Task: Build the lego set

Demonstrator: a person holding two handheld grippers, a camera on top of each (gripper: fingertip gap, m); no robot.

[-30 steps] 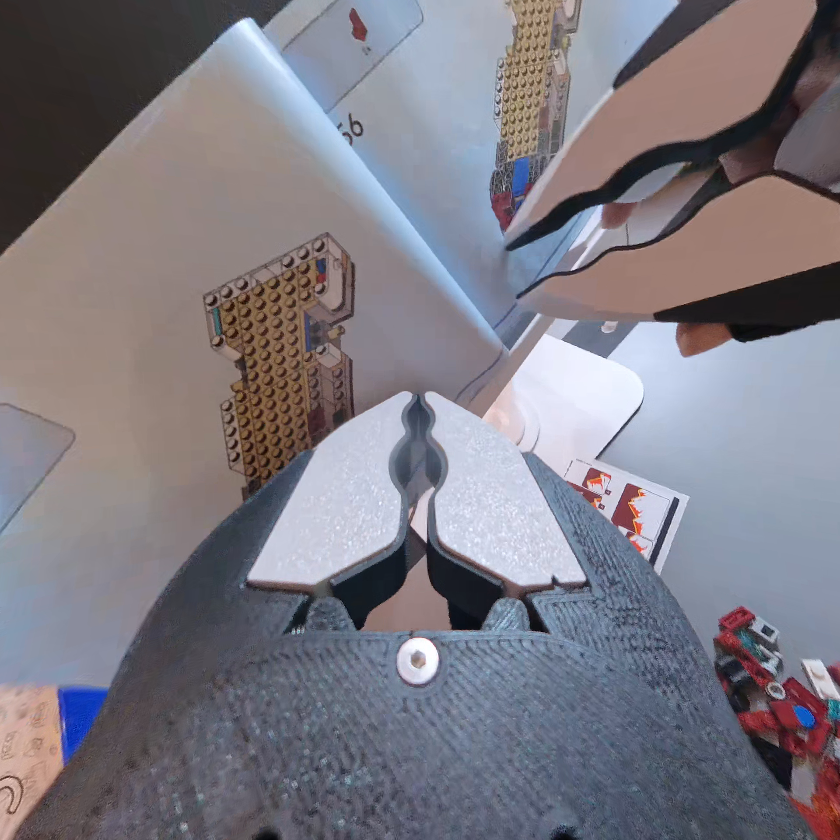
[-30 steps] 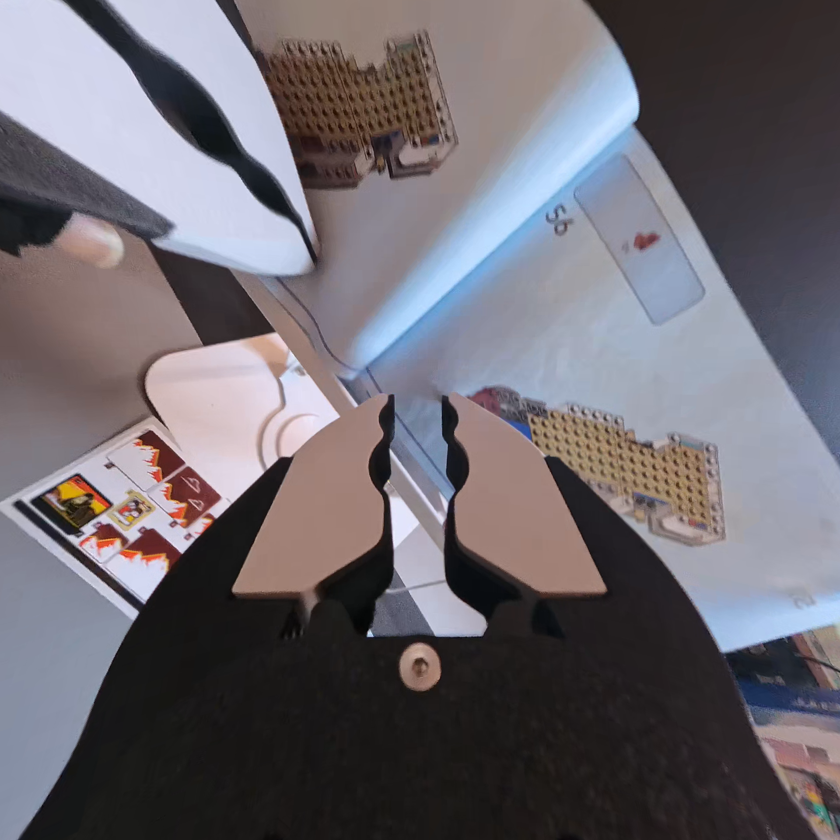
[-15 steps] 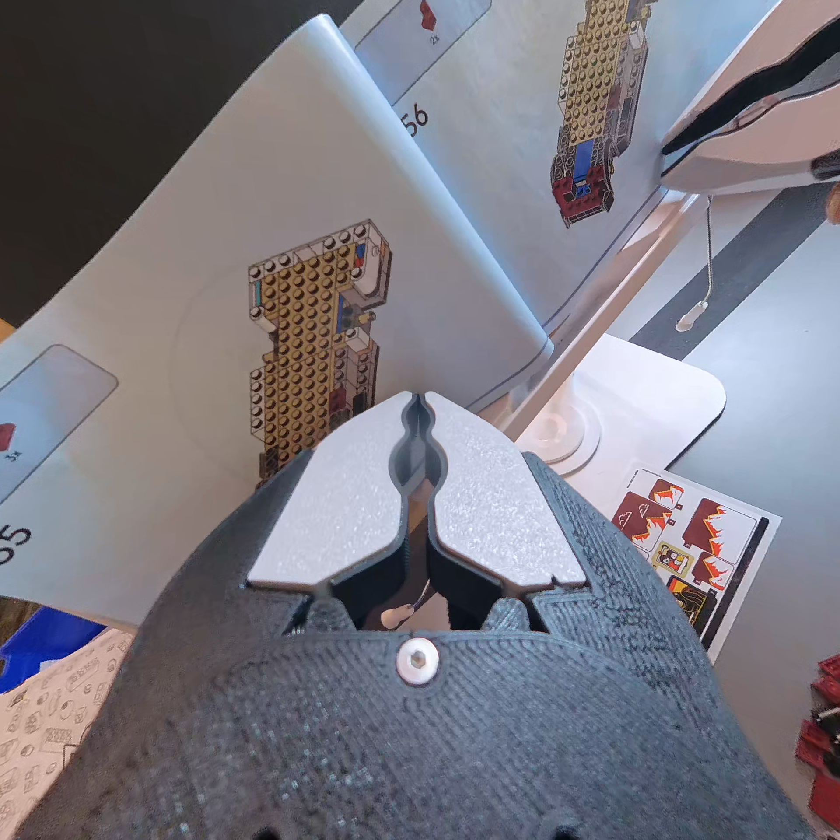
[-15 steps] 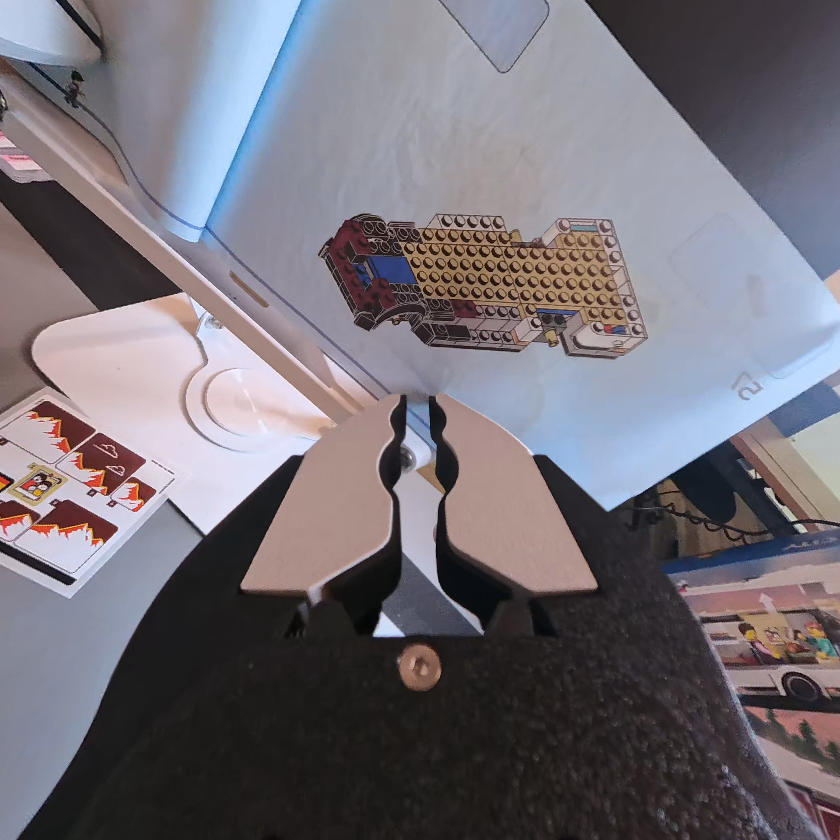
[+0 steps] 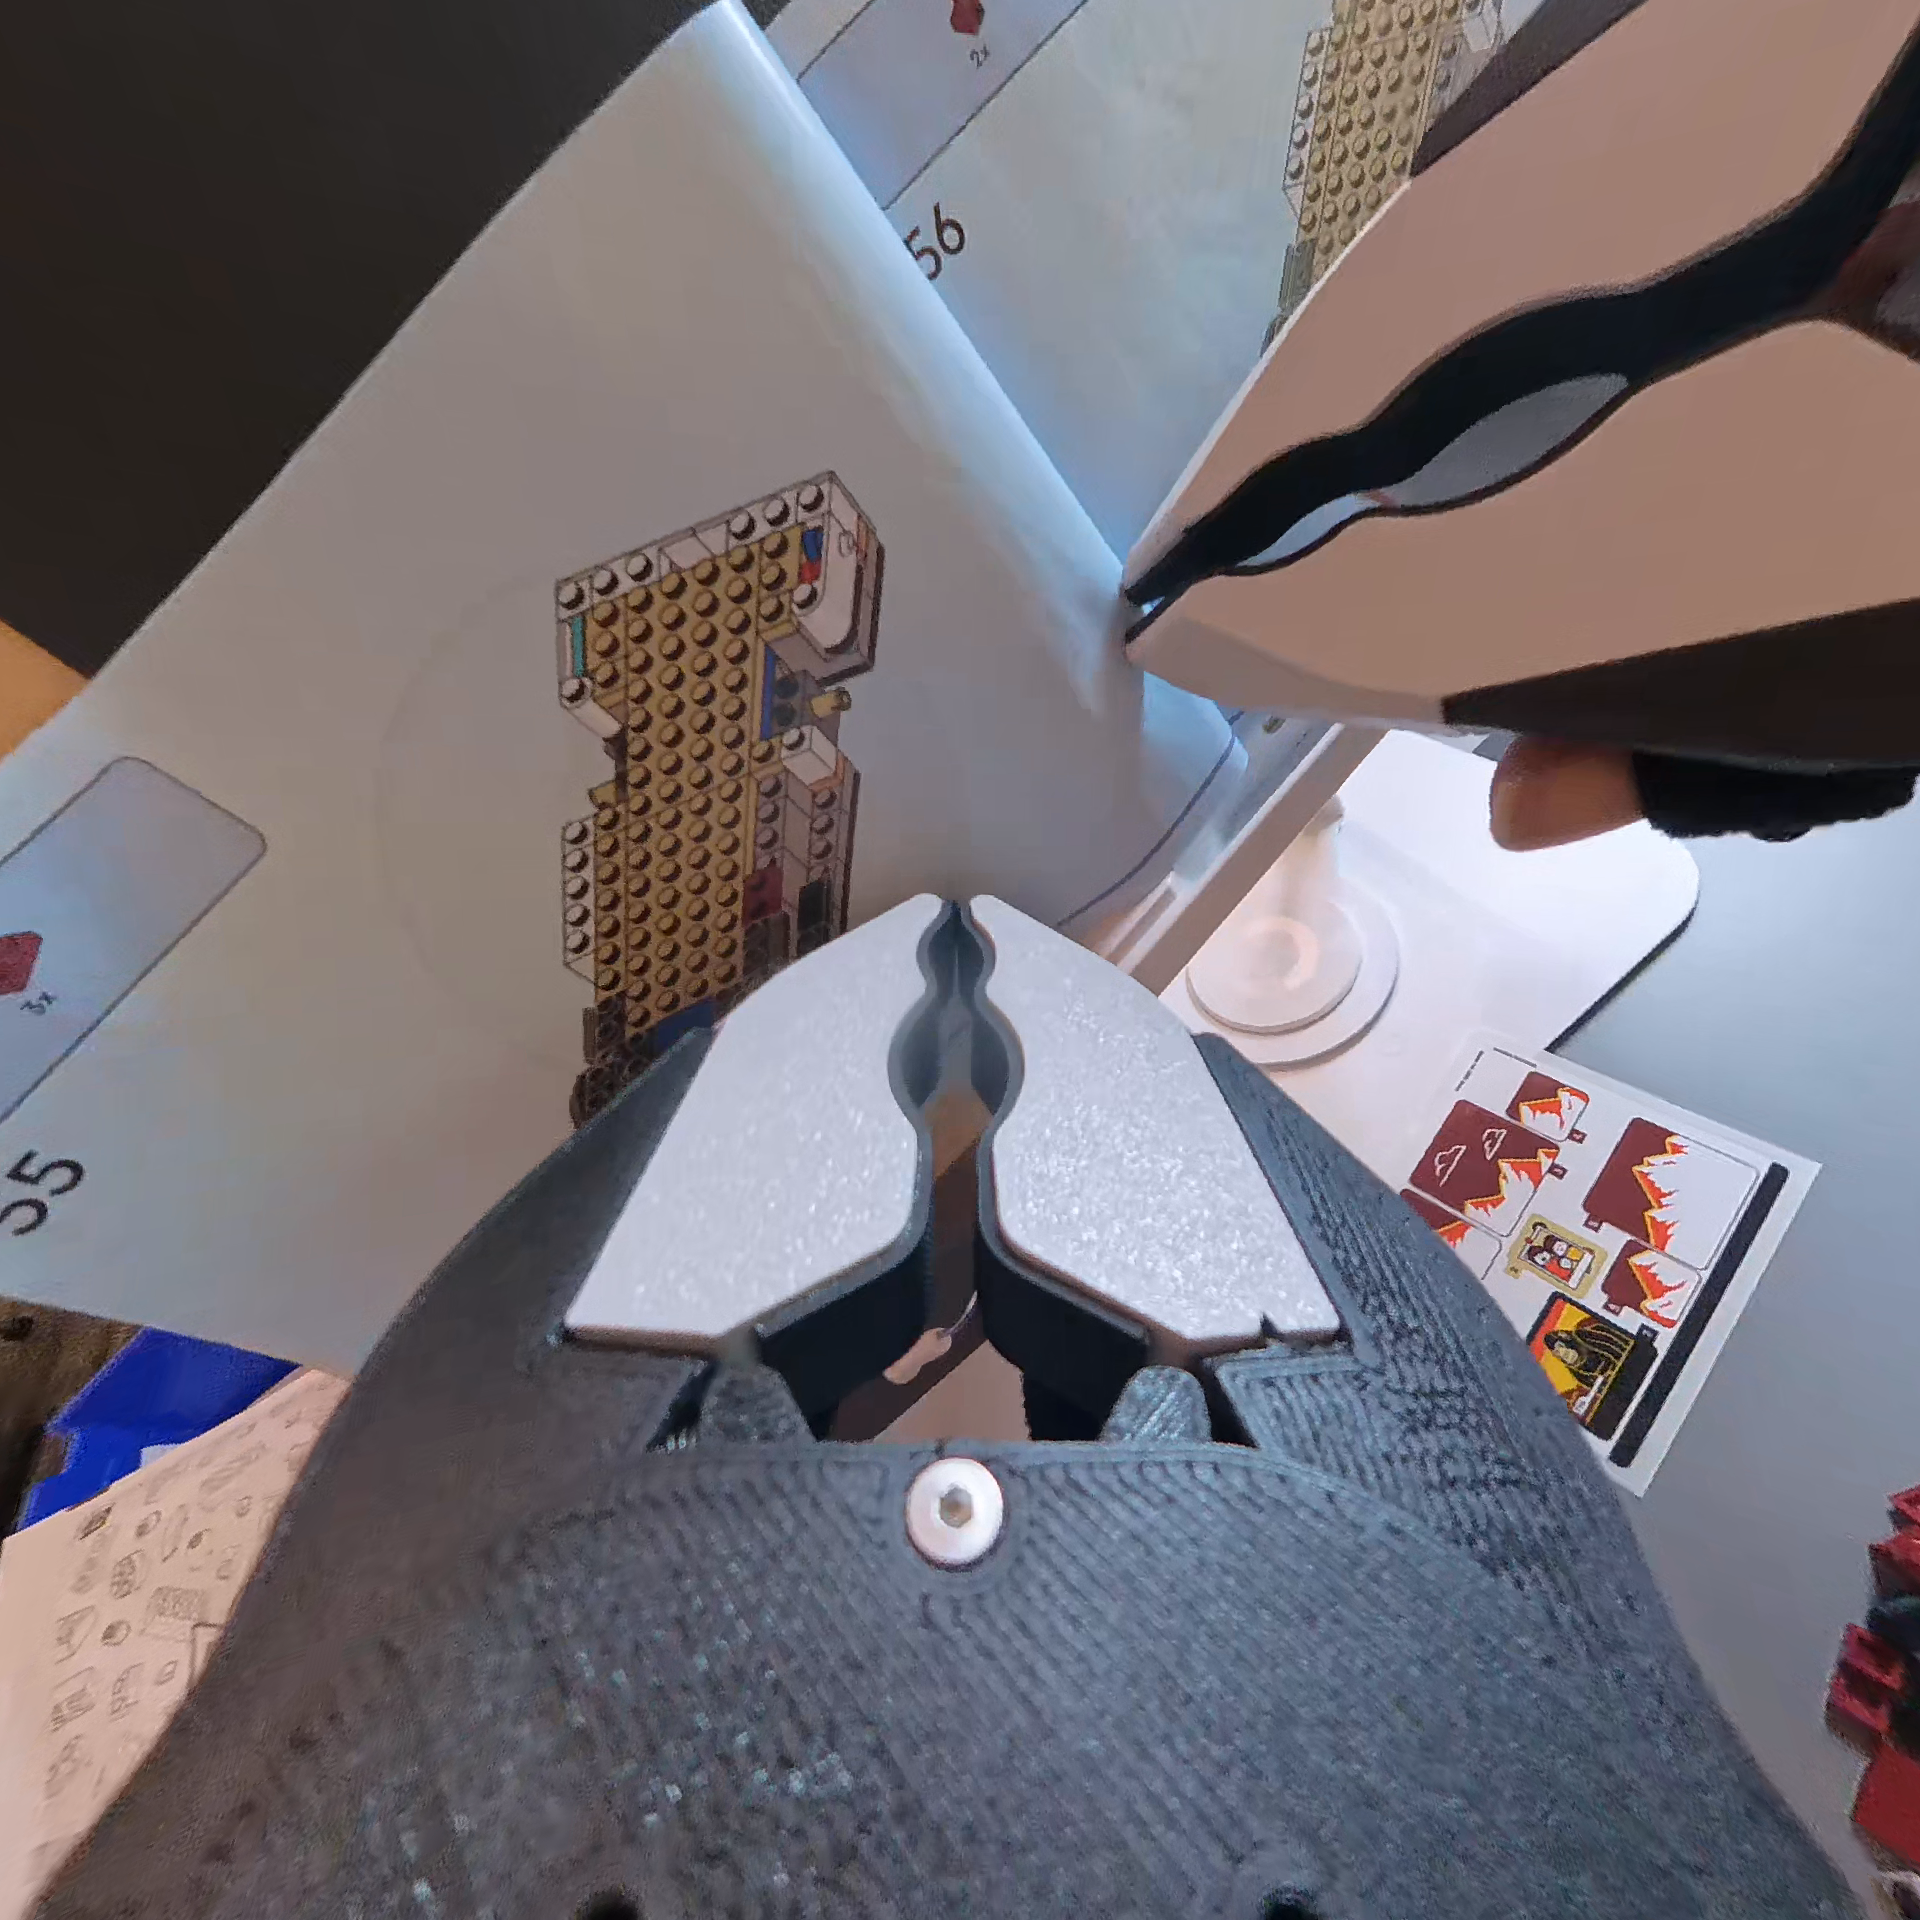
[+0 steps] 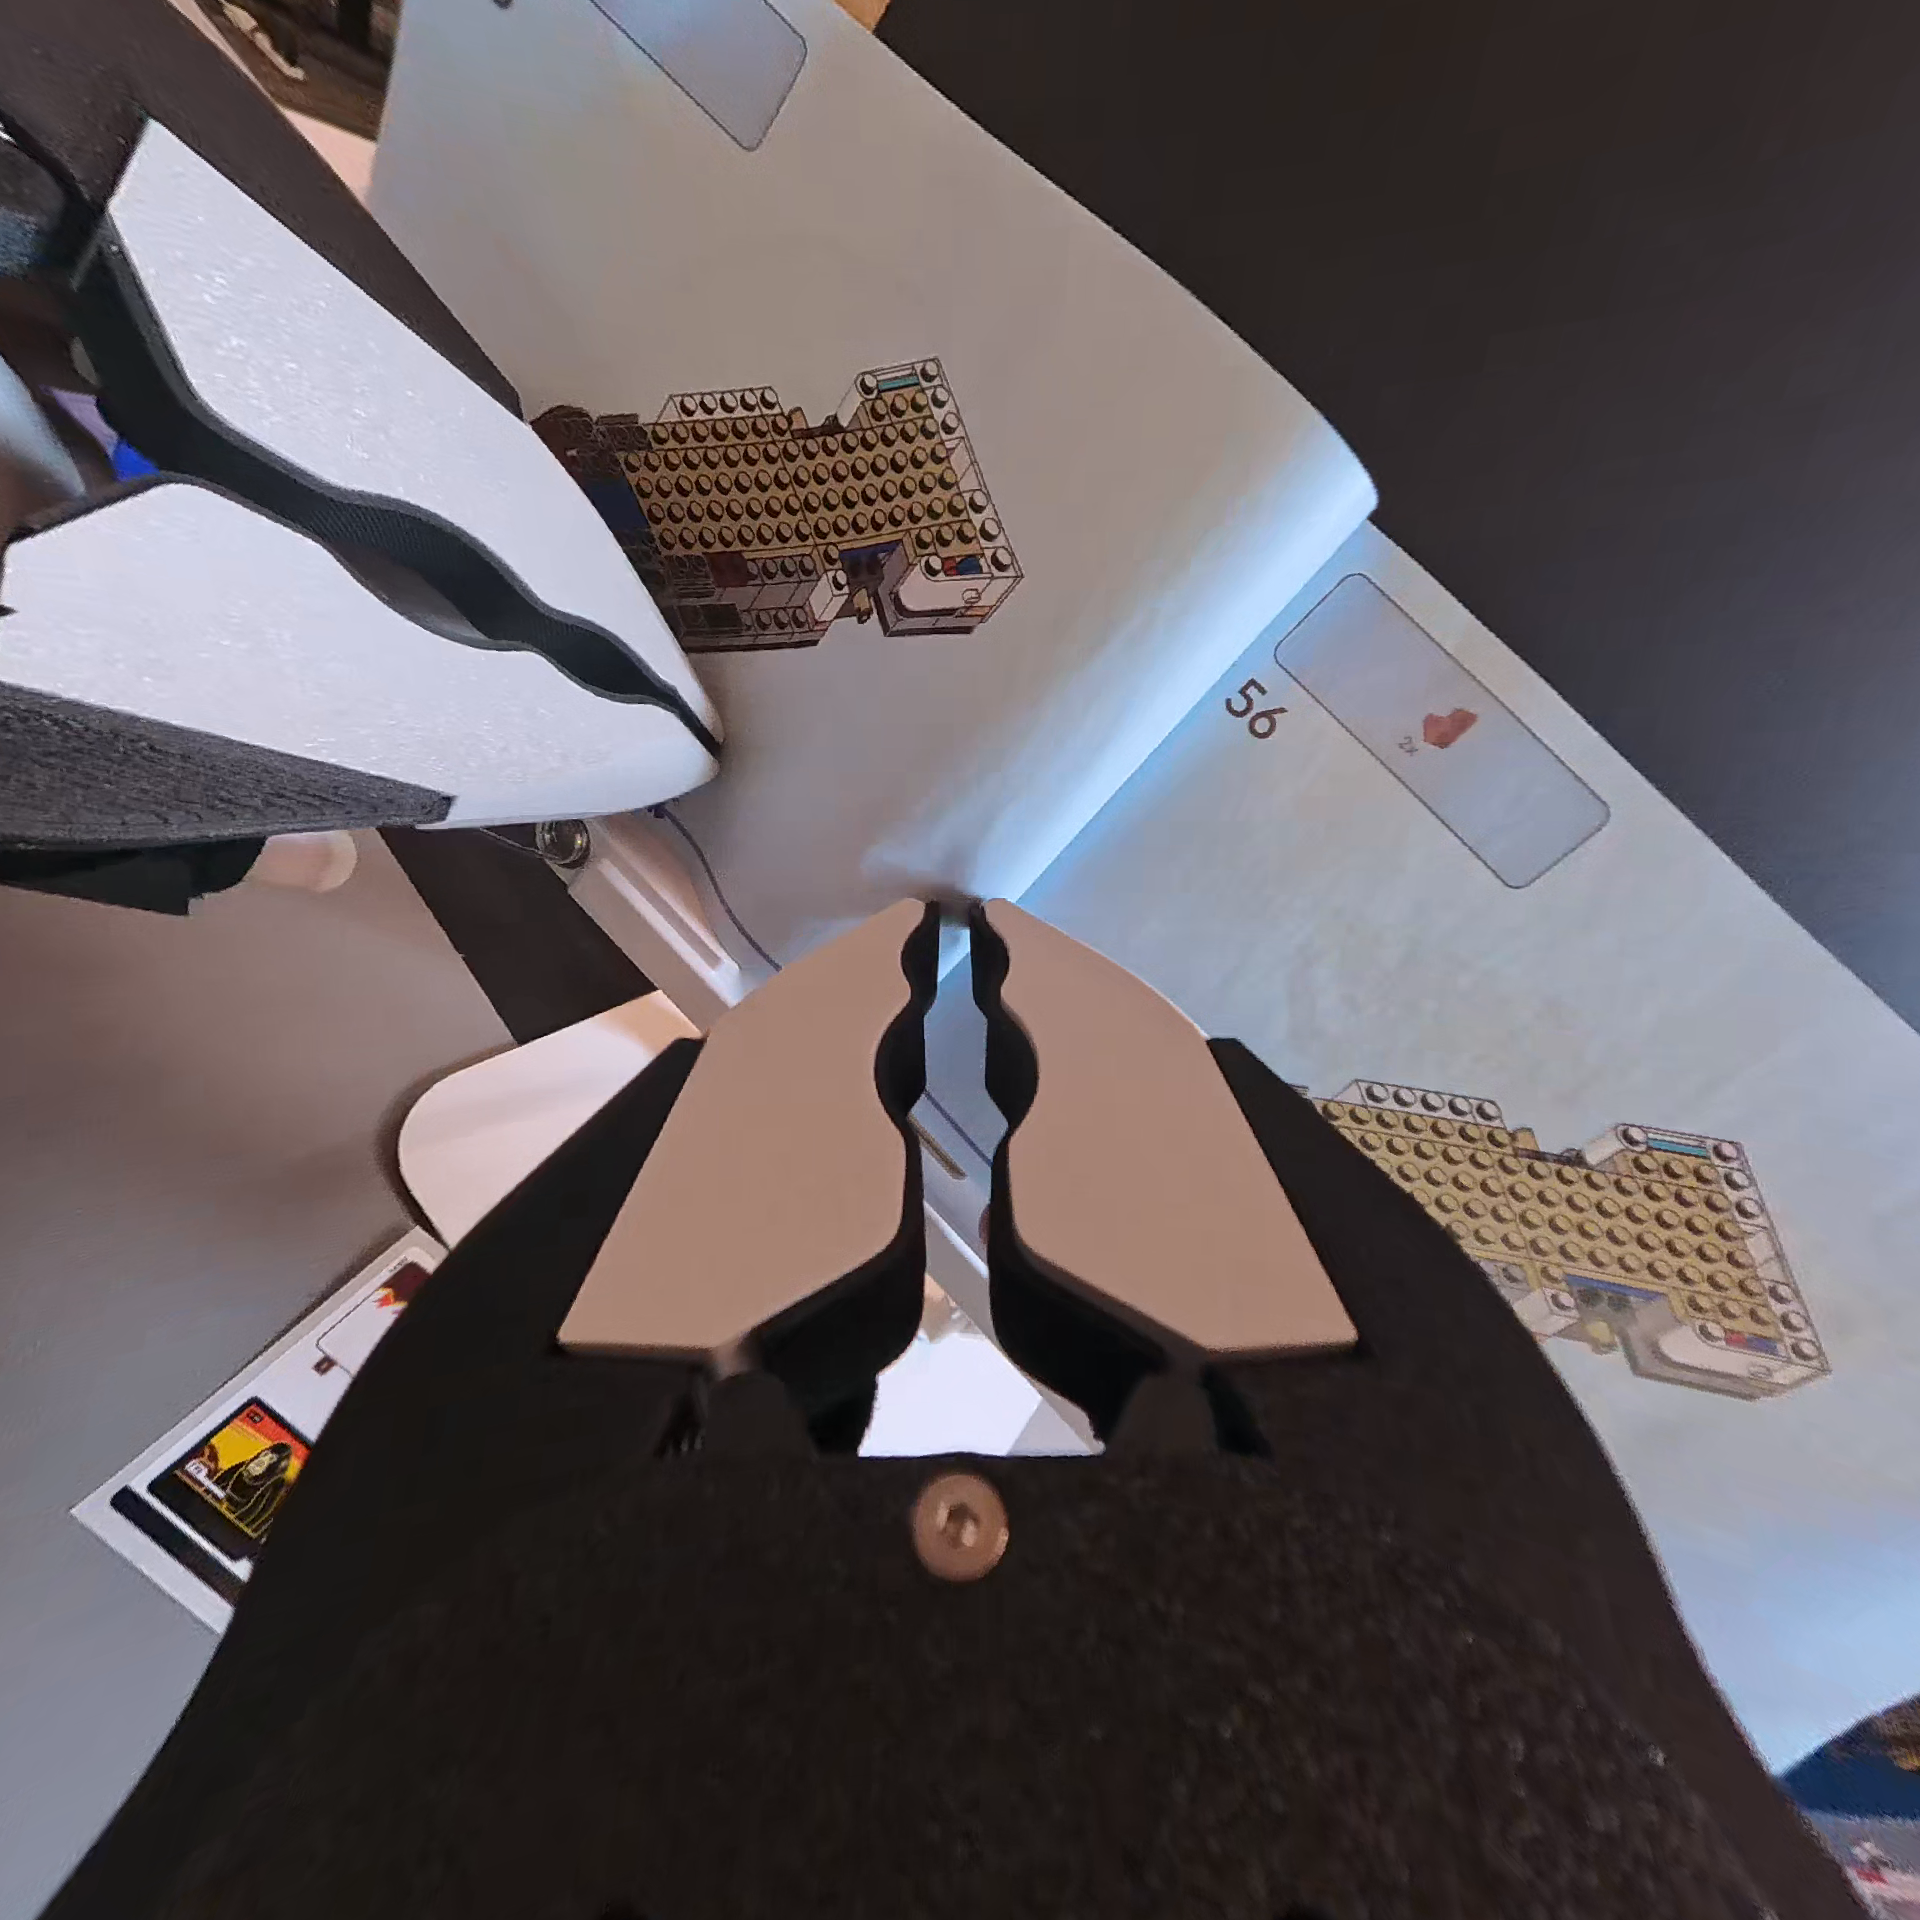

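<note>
The left gripper (image 5: 956, 906) is sitting with its grey fingers fully together, tips lying against the lower part of the lifted page (image 5: 520, 520). Whether paper is nipped between them cannot be told. Just beside it to the right, a sticker sheet (image 5: 1621, 1226) is lying flat on the grey table (image 5: 1818, 987), next to the white base of the stand (image 5: 1507, 914) that is propping up the instruction booklet (image 6: 1455, 987). Red bricks (image 5: 1891, 1662) are showing at the table's right edge. Farther along, the right gripper (image 6: 951, 909) is meeting the curled fold of the lifted page. Its jaws are standing far narrower than in the earlier pictures, with only a slit left between the tips. The paper is puckering at the tips, so it appears to be pinched there. Beyond the fold, the next page of the booklet is lying exposed and flat on the stand.
</note>
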